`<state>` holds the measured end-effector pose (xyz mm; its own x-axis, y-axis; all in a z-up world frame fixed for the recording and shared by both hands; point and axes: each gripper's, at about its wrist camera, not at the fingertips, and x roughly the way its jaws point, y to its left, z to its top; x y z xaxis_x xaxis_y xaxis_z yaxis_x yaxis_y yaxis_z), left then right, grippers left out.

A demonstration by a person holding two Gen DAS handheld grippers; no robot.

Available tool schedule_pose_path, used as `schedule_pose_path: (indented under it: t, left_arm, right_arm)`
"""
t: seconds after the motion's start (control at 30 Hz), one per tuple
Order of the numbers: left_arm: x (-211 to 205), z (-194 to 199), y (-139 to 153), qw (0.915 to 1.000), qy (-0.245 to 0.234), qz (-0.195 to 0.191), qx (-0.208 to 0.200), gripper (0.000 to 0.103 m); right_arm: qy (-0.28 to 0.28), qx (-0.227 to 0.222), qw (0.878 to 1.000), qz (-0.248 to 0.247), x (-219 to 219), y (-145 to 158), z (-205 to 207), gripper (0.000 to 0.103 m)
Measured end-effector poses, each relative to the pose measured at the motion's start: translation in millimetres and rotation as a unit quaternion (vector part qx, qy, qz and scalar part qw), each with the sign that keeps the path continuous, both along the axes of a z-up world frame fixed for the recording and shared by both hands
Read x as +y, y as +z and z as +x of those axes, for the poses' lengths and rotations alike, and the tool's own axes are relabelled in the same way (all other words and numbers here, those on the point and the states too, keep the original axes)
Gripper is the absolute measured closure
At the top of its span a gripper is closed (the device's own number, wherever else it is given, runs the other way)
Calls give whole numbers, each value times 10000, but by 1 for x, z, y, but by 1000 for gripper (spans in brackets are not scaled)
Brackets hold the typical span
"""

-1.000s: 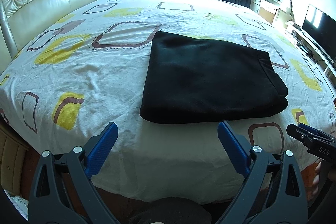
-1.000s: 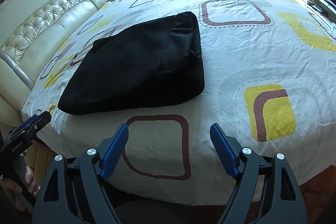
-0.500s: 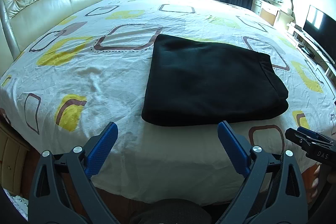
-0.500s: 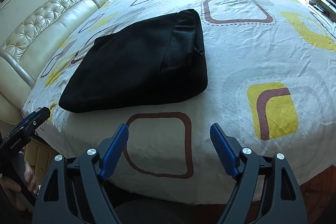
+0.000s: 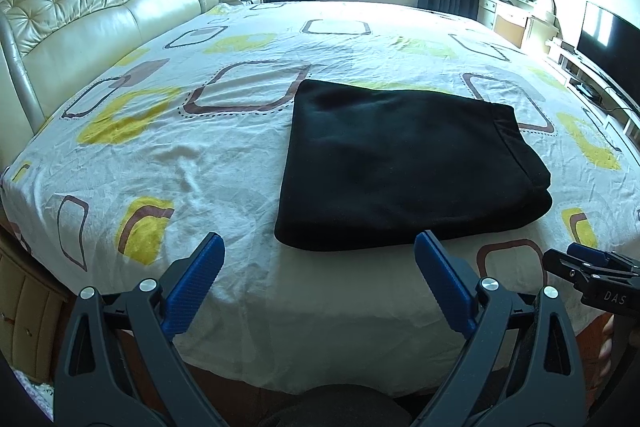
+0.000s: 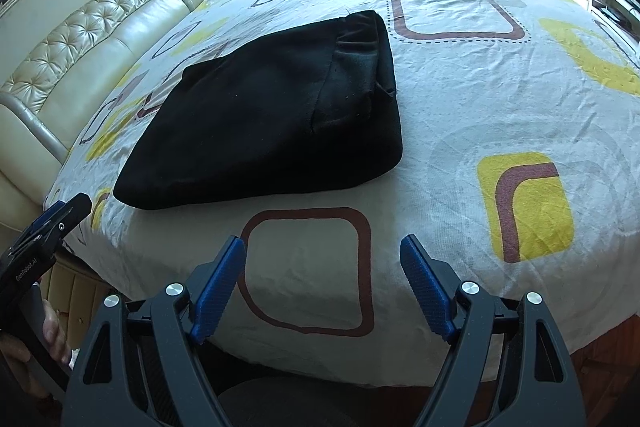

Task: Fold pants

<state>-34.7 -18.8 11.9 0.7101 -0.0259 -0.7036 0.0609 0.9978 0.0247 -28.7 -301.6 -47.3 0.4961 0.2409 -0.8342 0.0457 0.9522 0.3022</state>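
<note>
The left gripper [image 5: 316, 267] hangs over the near edge of the bed [image 5: 328, 311], its blue pads [image 5: 192, 283] spread wide with nothing between them. Ahead of the jaws and slightly toward their right side lies the black pants [image 5: 404, 163], folded into a thick rectangle flat on the patterned sheet [image 5: 192, 155], apart from both pads. Beyond the left jaw stands the tufted cream headboard [image 5: 100, 15].

The right gripper [image 6: 322, 279] also hovers at the bed's edge, jaws released and wide, framing a brown square outline printed on the sheet. From here the pants [image 6: 272, 115] rest ahead and to the left of the jaws, gathered waistband on the far right end. A yellow patch [image 6: 528, 207] shows ahead of the right jaw.
</note>
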Motion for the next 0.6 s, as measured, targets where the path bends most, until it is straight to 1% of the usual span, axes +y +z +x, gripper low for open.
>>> schedule_pose_path:
  t: [0.13, 0.33, 0.43, 0.57, 0.6]
  left_arm:
    - [-2, -2, 4, 9999, -34, 78, -99, 6]
    - [-4, -2, 3, 10000, -42, 60, -31, 5]
    - [-9, -3, 4, 9998, -151, 106, 1, 5]
    - [-11, -6, 7, 9997, -246, -37, -87, 5]
    - [-12, -7, 8, 9995, -268, -73, -120, 3]
  right_arm:
    - [15, 7, 10000, 1, 1, 0, 0, 24]
    - [10, 3, 10000, 14, 1, 1, 0, 24]
    - [7, -5, 10000, 10, 1, 1, 0, 24]
    - [8, 4, 10000, 12, 1, 0, 0, 24]
    - [8, 10, 10000, 12, 1, 0, 0, 24]
